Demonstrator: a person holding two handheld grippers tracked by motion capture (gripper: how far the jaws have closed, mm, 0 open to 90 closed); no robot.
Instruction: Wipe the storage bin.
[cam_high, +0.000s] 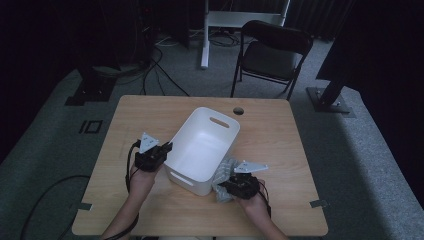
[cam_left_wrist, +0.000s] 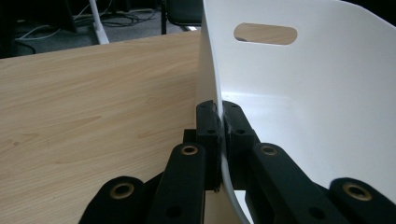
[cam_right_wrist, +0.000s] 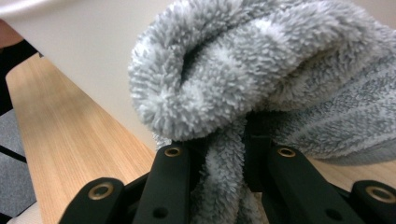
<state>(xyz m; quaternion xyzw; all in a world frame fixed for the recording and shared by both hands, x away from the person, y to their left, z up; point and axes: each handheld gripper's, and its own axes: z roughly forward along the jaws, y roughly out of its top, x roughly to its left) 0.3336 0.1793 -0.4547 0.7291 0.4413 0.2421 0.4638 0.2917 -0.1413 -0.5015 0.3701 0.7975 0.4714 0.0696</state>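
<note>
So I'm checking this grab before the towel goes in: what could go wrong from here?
1. The left hand-held gripper pinches only the thin wall of the white bin, which could flex or tip.
2. The right hand-held gripper holds one fold of the grey towel; the rest may snag on the rim.

bin (cam_left_wrist: 299, 93) – smooth white plastic | towel (cam_right_wrist: 243, 79) – fluffy grey cloth | table (cam_left_wrist: 93, 102) – matt wood grain

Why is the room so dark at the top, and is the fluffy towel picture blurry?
High view: the room behind is nearly black, while the table and white bin are dimly lit. Right gripper view: the grey towel looks sharp, the table behind it soft. Left gripper view: the left claw on the bin wall is fairly sharp.
</note>
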